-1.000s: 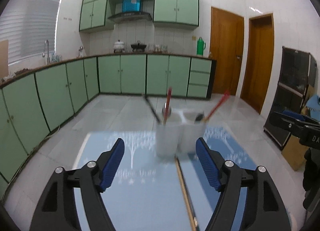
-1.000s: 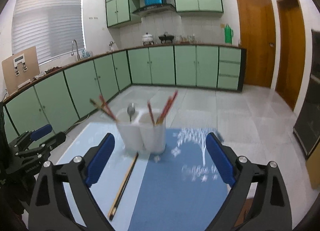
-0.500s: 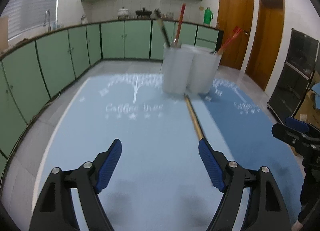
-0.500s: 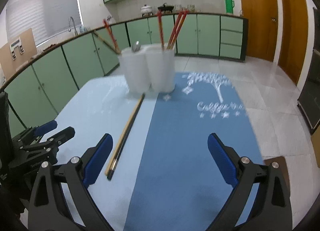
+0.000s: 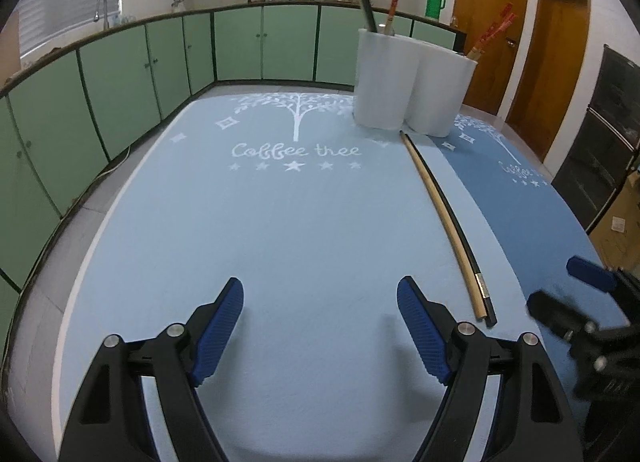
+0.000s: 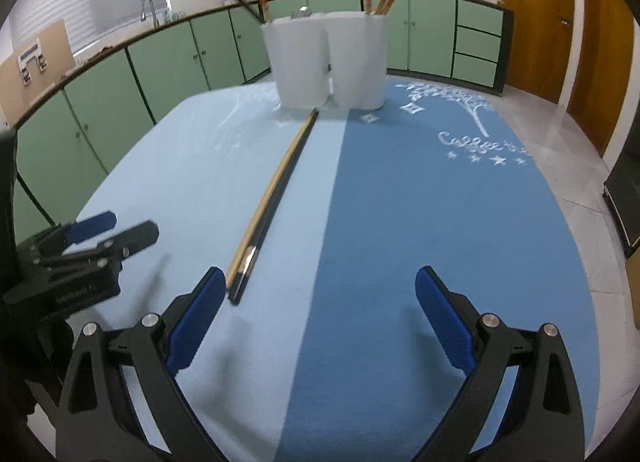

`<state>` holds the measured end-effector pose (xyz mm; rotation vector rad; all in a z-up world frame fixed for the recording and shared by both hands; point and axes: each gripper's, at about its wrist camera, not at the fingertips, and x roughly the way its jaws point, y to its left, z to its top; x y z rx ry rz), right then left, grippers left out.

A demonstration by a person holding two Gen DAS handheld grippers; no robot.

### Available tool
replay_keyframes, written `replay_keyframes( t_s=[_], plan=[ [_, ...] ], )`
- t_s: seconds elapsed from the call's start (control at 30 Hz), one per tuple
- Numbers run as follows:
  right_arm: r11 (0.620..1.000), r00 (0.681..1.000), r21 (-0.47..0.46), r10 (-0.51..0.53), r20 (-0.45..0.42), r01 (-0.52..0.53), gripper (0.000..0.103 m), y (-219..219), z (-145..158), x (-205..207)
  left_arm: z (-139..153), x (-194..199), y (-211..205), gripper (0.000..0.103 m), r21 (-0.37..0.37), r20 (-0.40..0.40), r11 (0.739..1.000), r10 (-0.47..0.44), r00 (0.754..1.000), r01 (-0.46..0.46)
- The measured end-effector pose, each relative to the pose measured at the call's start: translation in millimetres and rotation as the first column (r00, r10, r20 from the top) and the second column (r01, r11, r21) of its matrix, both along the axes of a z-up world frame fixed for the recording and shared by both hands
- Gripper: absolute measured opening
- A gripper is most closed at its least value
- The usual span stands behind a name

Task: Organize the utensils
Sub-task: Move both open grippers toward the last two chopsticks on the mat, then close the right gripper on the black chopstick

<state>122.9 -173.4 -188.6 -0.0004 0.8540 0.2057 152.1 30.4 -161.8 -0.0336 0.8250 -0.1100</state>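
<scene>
A pair of chopsticks [image 5: 448, 221], one tan and one black, lies side by side on the light blue mat, running from the white holder toward me. The white two-cup utensil holder [image 5: 412, 85] stands at the far end with red chopsticks and dark sticks in it. My left gripper [image 5: 320, 294] hangs open low over the mat, left of the chopsticks' near end, nothing between its fingers. In the right wrist view the chopsticks [image 6: 276, 189] end just beside the left finger of my right gripper [image 6: 320, 282], which is open and empty. The holder [image 6: 328, 61] shows a spoon too.
Two mats cover the table, a light blue mat [image 5: 240, 221] and a dark blue mat [image 6: 420, 221]. Green cabinets [image 5: 120, 81] line the kitchen walls. Wooden doors [image 5: 560, 61] stand at the right. A dark cabinet [image 5: 608, 141] is close to the table's right edge.
Both grippers have come down toward the table and tilted downward. The holder now sits farther up in each view and the chopsticks' near end lies close to the right gripper.
</scene>
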Motion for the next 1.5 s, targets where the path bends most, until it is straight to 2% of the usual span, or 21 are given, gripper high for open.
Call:
replay_keyframes(
  t_s=[0.6, 0.8, 0.97, 1.03, 1.1, 1.17, 1.23, 1.43, 1.5],
  plan=[
    [0.993, 0.998, -0.112, 0.013, -0.067, -0.02, 0.093, 22, -19, 9, -4, 2, 4, 0.078, -0.005, -0.02, 1.0, 0.006, 1.0, -0.006],
    [0.993, 0.998, -0.122, -0.014, -0.066, 0.006, 0.093, 18, -19, 9, -3, 2, 0, 0.078, 0.01, -0.02, 1.0, -0.003, 1.0, 0.003],
    [0.982, 0.995, -0.173, -0.088, -0.043, 0.08, 0.093, 1, -15, 6, -3, 1, 0, 0.078, 0.012, -0.02, 1.0, -0.004, 1.0, 0.004],
    [0.984, 0.995, -0.157, -0.094, -0.042, 0.086, 0.092, -6, -14, 5, -3, 2, 0, 0.078, 0.014, -0.021, 1.0, -0.003, 1.0, 0.004],
    [0.991, 0.997, -0.12, -0.07, -0.033, 0.066, 0.075, -9, -12, 2, -3, 2, -1, 0.078, 0.011, -0.022, 1.0, -0.003, 1.0, 0.003],
    [0.997, 0.999, -0.075, -0.028, -0.037, 0.026, 0.068, -7, -11, 0, -3, 2, -2, 0.078, 0.01, -0.023, 1.0, -0.002, 1.0, 0.002],
    [0.999, 0.998, -0.033, -0.008, -0.057, 0.006, 0.057, -4, -14, 1, -3, 1, -2, 0.078, 0.01, -0.022, 1.0, -0.004, 1.0, 0.004],
    [0.999, 0.998, -0.028, 0.019, -0.052, -0.02, 0.033, 7, -14, 5, -3, 1, -4, 0.078, 0.013, -0.022, 1.0, -0.007, 1.0, 0.007],
    [0.999, 0.998, -0.029, 0.023, -0.052, -0.024, 0.016, 10, -14, 7, -3, 1, -4, 0.078, 0.01, -0.024, 1.0, -0.005, 1.0, 0.005]
  ],
)
